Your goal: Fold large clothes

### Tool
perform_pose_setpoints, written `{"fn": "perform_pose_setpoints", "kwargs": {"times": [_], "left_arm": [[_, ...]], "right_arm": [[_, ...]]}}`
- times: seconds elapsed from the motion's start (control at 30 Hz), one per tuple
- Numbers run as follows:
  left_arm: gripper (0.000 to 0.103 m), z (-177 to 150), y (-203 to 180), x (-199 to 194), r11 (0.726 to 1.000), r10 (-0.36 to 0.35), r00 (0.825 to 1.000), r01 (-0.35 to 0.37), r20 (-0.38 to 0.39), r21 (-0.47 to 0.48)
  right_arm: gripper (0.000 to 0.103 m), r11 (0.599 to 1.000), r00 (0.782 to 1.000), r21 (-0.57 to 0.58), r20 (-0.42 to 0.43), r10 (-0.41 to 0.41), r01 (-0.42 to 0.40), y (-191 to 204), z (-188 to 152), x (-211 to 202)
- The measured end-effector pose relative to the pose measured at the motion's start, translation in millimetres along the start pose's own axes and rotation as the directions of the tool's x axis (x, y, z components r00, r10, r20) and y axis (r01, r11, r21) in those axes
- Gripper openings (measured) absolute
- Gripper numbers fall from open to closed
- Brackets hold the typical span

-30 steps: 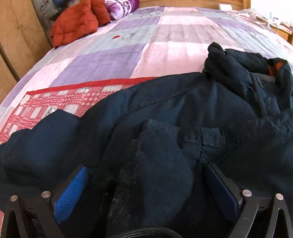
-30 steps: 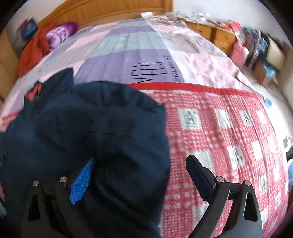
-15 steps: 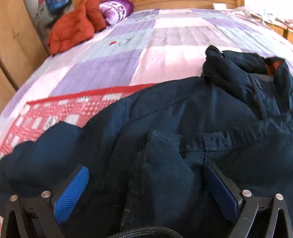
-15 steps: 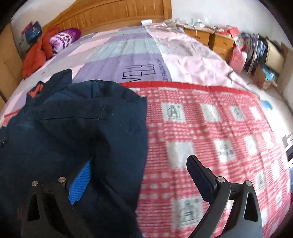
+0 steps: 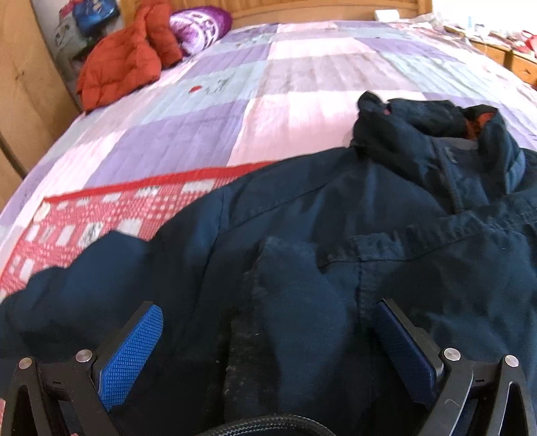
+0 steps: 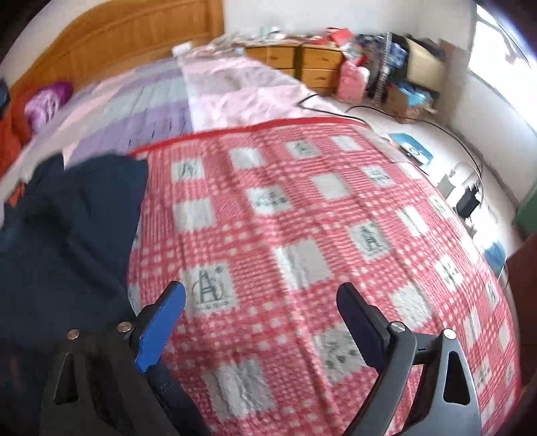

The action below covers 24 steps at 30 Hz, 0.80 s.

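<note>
A large dark navy cotton jacket [image 5: 335, 234] lies spread across a bed, partly on the red-and-white checked quilt [image 6: 302, 234] and partly on the pastel patchwork bedspread of purple, pink and grey squares [image 5: 268, 84]. Its collar, with a glimpse of orange lining, is bunched toward the headboard end. In the left wrist view the left gripper [image 5: 268, 322] sits low over the jacket with its blue textured pads spread wide; a raised fold of navy cloth stands between them, and whether the pads press on it cannot be told. In the right wrist view the right gripper [image 6: 261, 308] hangs over bare checked quilt, just beside the jacket's edge; its jaws are wide but closing, with nothing between them. An orange-red puffy garment [image 5: 124, 63] and a purple patterned bundle [image 5: 201, 26] rest near the wooden headboard [image 6: 117, 43]. Wooden drawers [image 6: 302, 63] stand beyond the bed, with cluttered boxes beside them.
</note>
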<state>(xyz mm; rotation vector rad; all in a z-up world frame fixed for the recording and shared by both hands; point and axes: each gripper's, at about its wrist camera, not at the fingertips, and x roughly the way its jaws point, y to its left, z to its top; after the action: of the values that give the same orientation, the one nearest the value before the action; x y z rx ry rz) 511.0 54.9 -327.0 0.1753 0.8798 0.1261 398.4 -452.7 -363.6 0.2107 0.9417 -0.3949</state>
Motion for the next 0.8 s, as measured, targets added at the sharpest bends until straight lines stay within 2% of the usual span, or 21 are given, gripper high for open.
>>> {"fn": "perform_pose_setpoints", "kwargs": {"times": [0.03,0.1,0.2,0.33,0.37,0.4,0.43,0.47,0.5,0.57,0.63,0.73,0.8], "left_arm": [[0.103,0.6,-1.5,-1.9,1.000,-0.006,1.000,0.006,0.007,0.004],[0.103,1.3,-2.2,-3.0,1.000,-0.007,1.000,0.007,0.011,0.000],[0.103,3.5,-1.3,-2.8,1.000,-0.005,1.000,0.005,0.008,-0.019],[0.103,7.4,-2.6,6.8,1.000,0.018,1.000,-0.018,-0.024,-0.020],[0.103,6.0,-1.0,15.4,0.999,0.017,0.998,-0.019,-0.060,-0.027],[0.103,4.4,1.7,19.6,0.999,0.005,0.997,-0.008,-0.074,-0.037],[0.103,2.6,4.0,20.7,0.999,-0.004,0.997,0.000,-0.075,-0.047],[0.103,1.4,6.3,20.9,0.998,-0.009,0.997,0.005,-0.071,-0.056],[0.103,0.6,6.7,20.7,0.998,-0.009,0.998,0.005,-0.069,-0.058],[0.103,-1.9,8.1,20.8,0.998,-0.020,0.998,0.016,-0.062,-0.063],[0.103,-5.4,7.9,22.2,0.997,-0.043,0.998,0.039,-0.053,-0.063],[0.103,-7.6,5.1,22.7,0.998,-0.031,0.998,0.028,-0.047,-0.055],[0.103,-6.9,6.4,23.1,0.997,-0.038,0.998,0.034,-0.054,-0.067]], "right_arm": [[0.094,1.000,1.000,-0.016,0.017,0.013,-0.013,3.9,2.0,-5.8],[0.094,0.990,0.996,-0.127,0.062,0.070,-0.061,35.1,9.4,-18.3],[0.094,0.946,0.975,-0.282,0.104,0.194,-0.158,98.4,22.1,-29.6],[0.094,0.870,0.939,-0.399,0.054,0.339,-0.291,185.4,46.3,-13.9],[0.094,0.854,0.937,-0.428,0.043,0.346,-0.296,200.4,49.0,-9.5],[0.094,0.831,0.940,-0.478,0.031,0.339,-0.284,217.5,49.8,-1.4],[0.094,0.824,0.948,-0.503,0.029,0.318,-0.261,223.3,52.1,6.2],[0.094,0.836,0.963,-0.502,0.023,0.270,-0.222,219.2,57.9,21.4],[0.094,0.852,0.968,-0.478,0.012,0.251,-0.215,210.8,64.0,34.2],[0.096,0.922,0.970,-0.302,-0.048,0.238,-0.241,161.8,83.2,64.7],[0.101,0.933,0.956,-0.213,-0.099,0.276,-0.291,130.0,86.3,82.4],[0.101,0.921,0.968,-0.297,-0.064,0.244,-0.252,137.6,83.8,79.9],[0.101,0.929,0.964,-0.258,-0.081,0.254,-0.266,133.8,84.5,86.8]]}}
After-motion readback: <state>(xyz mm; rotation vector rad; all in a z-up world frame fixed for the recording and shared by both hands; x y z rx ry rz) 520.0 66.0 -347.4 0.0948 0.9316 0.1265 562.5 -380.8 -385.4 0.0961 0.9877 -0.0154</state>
